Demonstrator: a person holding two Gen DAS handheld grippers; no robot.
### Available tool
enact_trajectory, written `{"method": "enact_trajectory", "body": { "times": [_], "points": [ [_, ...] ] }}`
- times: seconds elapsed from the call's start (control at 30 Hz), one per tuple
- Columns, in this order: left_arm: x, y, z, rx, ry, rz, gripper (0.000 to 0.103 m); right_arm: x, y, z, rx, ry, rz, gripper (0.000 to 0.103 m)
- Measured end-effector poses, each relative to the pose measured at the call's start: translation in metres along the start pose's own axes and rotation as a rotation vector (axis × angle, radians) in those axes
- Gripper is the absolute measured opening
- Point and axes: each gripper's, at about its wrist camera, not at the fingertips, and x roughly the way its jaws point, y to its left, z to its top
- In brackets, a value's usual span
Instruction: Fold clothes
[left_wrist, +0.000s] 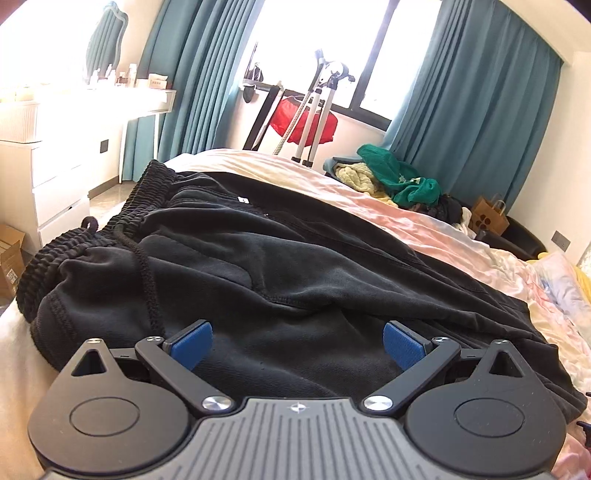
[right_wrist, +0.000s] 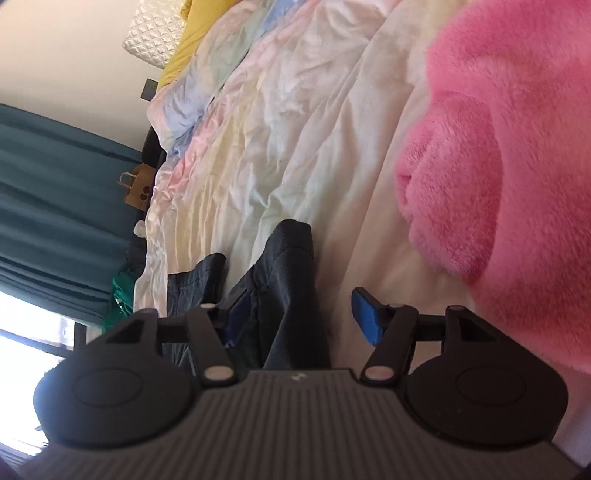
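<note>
**Both grippers loose over dark trousers on the bed**

Nearest each lens is a gripper body, and past it the bed (left_wrist: 424, 221), the biggest thing in either view. Its pale, pastel cover is rumpled but broad and flat, which is likely why the folding is done on it.

Next in size are the trousers (left_wrist: 258, 266), black and spread along the near side of the bed in the left view. The elastic waistband (left_wrist: 122, 221) lies at the left end with its drawcord trailing over the cloth, and the legs run off to the right. Laid out long like this, the garment looks ready for a lengthwise or crosswise fold, though I cannot tell which fold comes first.

A pink fleece (right_wrist: 498, 147) fills the right side of the right view, close to the lens; it may be the person's sleeve or another garment, I cannot say which. A heap of clothes (left_wrist: 399, 181), green and cream, waits at the far side of the bed, probably still to be folded.

The left gripper (left_wrist: 297, 345) hovers just over the trousers with its fingers wide and nothing between the blue pads.

The right gripper (right_wrist: 301, 317) is rolled onto its side above a dark leg end (right_wrist: 291, 280). Its fingers stand well apart; cloth lies between them, hiding part of one pad, but they do not pinch it.
</note>
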Motion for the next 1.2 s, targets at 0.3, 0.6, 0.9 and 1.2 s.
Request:
{"method": "enact_trajectory", "body": {
  "times": [0.3, 0.6, 0.9, 1.2],
  "points": [
    [0.033, 0.013, -0.002, -0.171, 0.098, -0.049, 0.1, 0.051, 0.019, 0.009, -0.231, 0.04, -0.034, 0.032],
    [0.045, 0.014, -0.003, -0.219, 0.069, -0.075, 0.1, 0.001, 0.076, -0.003, -0.459, -0.307, -0.004, 0.011],
    [0.021, 0.039, 0.009, -0.285, 0.044, -0.041, 0.1, 0.037, 0.026, 0.019, -0.307, -0.206, -0.164, 0.011],
    [-0.026, 0.125, 0.017, -0.604, 0.013, -0.037, 0.101, 0.018, 0.029, 0.005, -0.362, -0.188, -0.149, 0.017]
  ]
}}
